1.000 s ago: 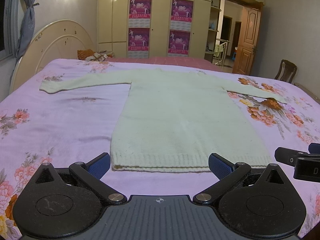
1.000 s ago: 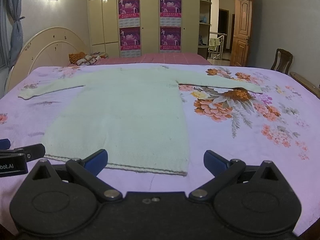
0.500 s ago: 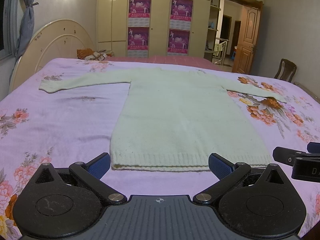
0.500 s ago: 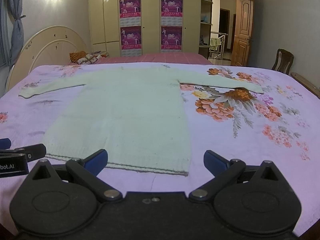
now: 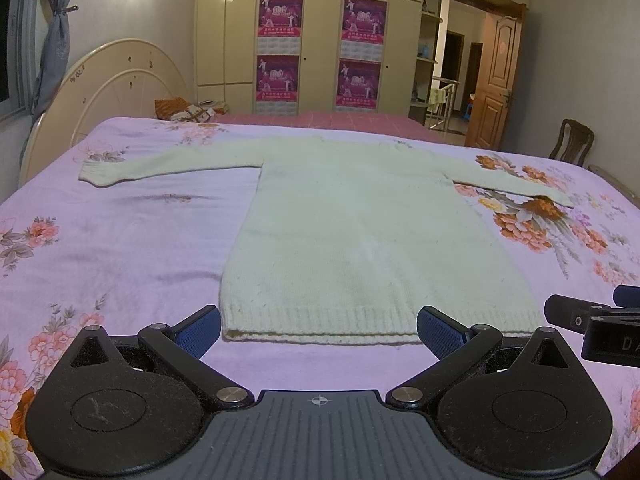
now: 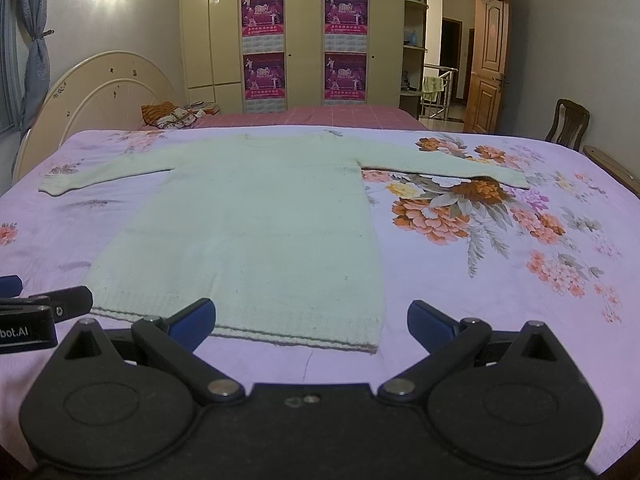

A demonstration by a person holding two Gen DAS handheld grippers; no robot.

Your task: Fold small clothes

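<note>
A pale cream knitted sweater [image 5: 360,232] [image 6: 256,232] lies flat on the bed, sleeves spread to both sides, ribbed hem nearest me. My left gripper [image 5: 320,330] hovers open just short of the hem's left half, blue pads wide apart and empty. My right gripper [image 6: 312,322] is open too, in front of the hem's right corner, with nothing between its fingers. Each gripper shows at the edge of the other's view: the right one [image 5: 592,320] and the left one [image 6: 40,308].
The bed carries a lilac flowered sheet [image 5: 120,240] [image 6: 520,240]. A curved cream headboard [image 5: 100,96] stands at the left. Behind are a wardrobe with posters [image 5: 320,48], a pile of cushions [image 5: 188,110], a wooden door [image 5: 496,88] and a chair [image 5: 570,144].
Both grippers have drifted very slightly; the sweater sits a touch differently in each view. Nothing was taken hold of and the jaws stayed open.
</note>
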